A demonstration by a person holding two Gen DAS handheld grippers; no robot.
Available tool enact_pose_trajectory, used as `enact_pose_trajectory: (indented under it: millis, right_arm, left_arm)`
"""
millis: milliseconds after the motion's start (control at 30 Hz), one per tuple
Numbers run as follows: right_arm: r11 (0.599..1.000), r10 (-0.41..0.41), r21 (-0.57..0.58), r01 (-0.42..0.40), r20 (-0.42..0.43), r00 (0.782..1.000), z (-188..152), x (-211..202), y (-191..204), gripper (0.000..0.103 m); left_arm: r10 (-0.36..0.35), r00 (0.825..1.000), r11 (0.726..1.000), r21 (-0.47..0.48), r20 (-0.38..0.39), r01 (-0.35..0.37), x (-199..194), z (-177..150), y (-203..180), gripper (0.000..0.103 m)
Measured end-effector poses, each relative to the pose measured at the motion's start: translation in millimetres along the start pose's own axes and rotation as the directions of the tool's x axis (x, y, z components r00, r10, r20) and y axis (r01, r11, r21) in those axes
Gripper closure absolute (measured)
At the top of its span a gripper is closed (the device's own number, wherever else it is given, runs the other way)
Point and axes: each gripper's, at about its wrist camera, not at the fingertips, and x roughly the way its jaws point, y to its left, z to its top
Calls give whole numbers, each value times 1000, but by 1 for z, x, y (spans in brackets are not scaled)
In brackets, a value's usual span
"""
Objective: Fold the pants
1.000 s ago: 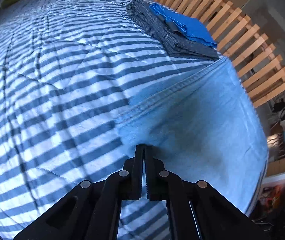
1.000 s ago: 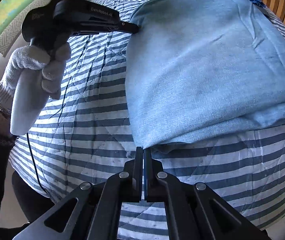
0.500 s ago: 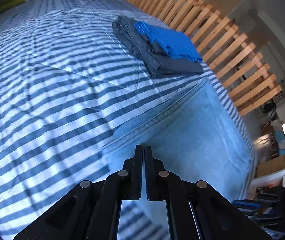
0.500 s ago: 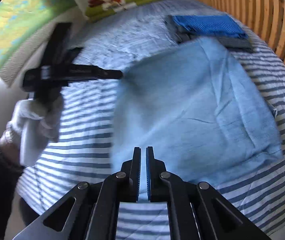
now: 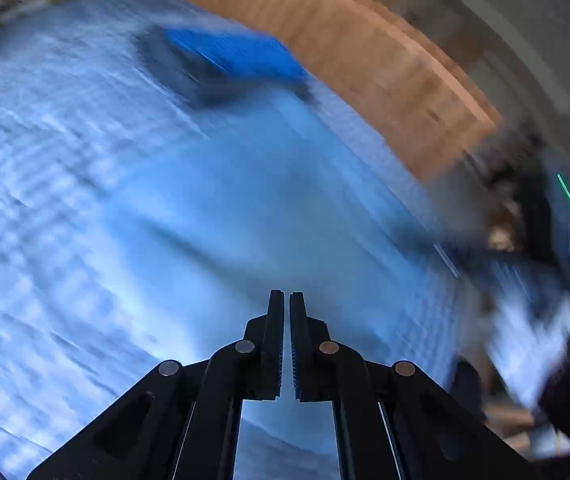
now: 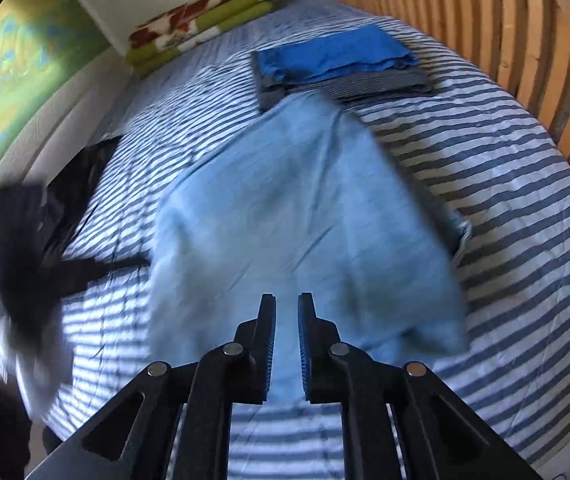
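Observation:
The light blue pants (image 6: 293,216) lie folded flat on the striped bed cover (image 6: 505,184). My right gripper (image 6: 287,300) hovers over their near edge, its fingers a small gap apart with nothing between them. In the right wrist view my left gripper (image 6: 133,263) is a dark blur in a gloved hand (image 6: 41,356), its tip at the pants' left edge. The left wrist view is smeared by motion. There the left gripper (image 5: 287,294) is shut above the pants (image 5: 285,200), and no cloth shows between its fingers.
A folded blue garment (image 6: 333,54) lies on a folded grey striped one (image 6: 381,82) just beyond the pants. A wooden slatted rail (image 6: 505,40) runs along the right side. A folded green and red blanket (image 6: 201,20) lies at the head, and dark cloth (image 6: 81,184) at the left edge.
Both grippers have let go of the pants and lifted back; the pants now rest flat. The right gripper has opened a little. The left gripper is swinging fast, blurring its view.

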Motion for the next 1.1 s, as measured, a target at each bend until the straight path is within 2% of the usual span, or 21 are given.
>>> enact_pose_trajectory:
  millis: [67, 133, 200, 267, 300, 333, 367, 400, 433, 533, 600, 667, 700, 800, 867, 967, 1100]
  right_arm:
    - [999, -37, 6, 37, 1, 999, 7, 9, -15, 92]
    - [995, -92, 33, 93, -23, 995, 9, 16, -33, 93]
    - [994, -89, 68, 91, -32, 996, 5, 20, -55, 103]
    - [996, -49, 75, 52, -36, 998, 4, 19, -66, 103]
    - [995, -61, 82, 64, -39, 997, 6, 17, -67, 103]
    - [993, -99, 65, 101, -34, 994, 8, 13, -61, 103]
    - [990, -136, 27, 137, -18, 991, 10, 5, -53, 96]
    - [990, -142, -14, 142, 3, 990, 11, -2, -42, 96]
    - [992, -117, -49, 118, 10, 993, 12, -5, -30, 96]
    - [991, -47, -126, 47, 6, 999, 11, -9, 10, 93]
    - [985, 31, -166, -38, -42, 999, 2, -9, 32, 93]
    - [979, 79, -181, -93, -82, 994, -15, -11, 45, 93]
    - [976, 98, -188, -115, -94, 991, -24, -14, 48, 93]
    - [971, 121, -191, -144, -128, 984, -56, -21, 48, 93]
    - [970, 115, -199, -137, -119, 986, -64, -25, 48, 93]
    - [970, 107, -214, -115, -51, 993, -53, -33, 52, 93]
    - [979, 91, -180, -90, -2, 996, -9, -32, 42, 93]
  left_arm:
    - [-40, 997, 999, 11, -71, 41, 21, -20, -13, 101]
    - [-24, 994, 999, 29, -109, 27, 37, -39, -20, 101]
    - [-47, 994, 999, 17, -95, 49, 39, -51, -16, 101]
    - [-75, 991, 997, -17, -109, 74, 32, -53, -11, 101]
    - [-80, 991, 997, -22, -110, 78, 24, -54, -9, 101]
    - [-68, 993, 998, -13, -96, 67, 16, -53, -9, 101]
    - [-35, 997, 999, 2, -71, 35, 3, -52, -7, 101]
    - [1, 999, 1000, 4, -47, -1, -7, -50, -2, 101]
    - [5, 999, 1000, -6, -42, -5, -15, -49, 1, 101]
    - [4, 996, 998, -60, -90, -9, -21, -58, 14, 100]
    - [17, 991, 995, -93, -130, -29, -15, -65, 23, 96]
    - [-8, 989, 990, -142, -147, -13, -14, -67, 35, 88]
    - [-2, 989, 990, -139, -145, -18, -12, -66, 36, 87]
    - [65, 992, 990, -120, -108, -78, -7, -56, 42, 87]
    - [53, 998, 985, -164, -43, -59, -16, -45, 52, 87]
    - [46, 998, 986, -162, 31, -41, -27, -27, 53, 87]
    - [104, 989, 983, -160, 103, -86, -40, 11, 61, 87]
